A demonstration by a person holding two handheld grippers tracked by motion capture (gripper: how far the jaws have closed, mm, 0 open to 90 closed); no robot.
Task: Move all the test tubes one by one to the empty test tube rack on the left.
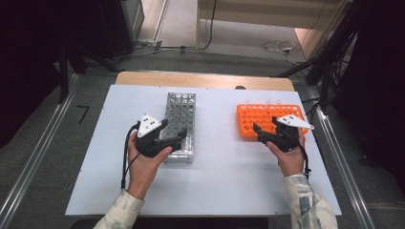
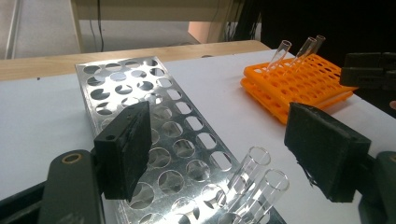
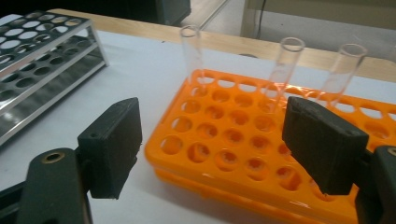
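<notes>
A metal tube rack (image 1: 180,112) stands left of centre on the white board. My left gripper (image 1: 174,130) hovers over its near end, open. Two clear glass tubes (image 2: 261,182) stand in the rack's near holes, between and just below the left gripper's (image 2: 224,149) black pads without touching them. An orange tube rack (image 1: 260,114) sits at the right with three glass tubes (image 3: 287,60) upright in its far row. My right gripper (image 1: 258,134) is at the orange rack's near right corner, open. Between the right gripper's (image 3: 217,144) pads are only empty holes of the orange rack (image 3: 224,135).
The white board (image 1: 219,176) lies on a wooden table (image 1: 200,78) whose far edge shows behind the racks. Metal rails (image 1: 344,162) run along both sides. Cables lie on the floor beyond. Bare board separates the two racks and extends toward the person.
</notes>
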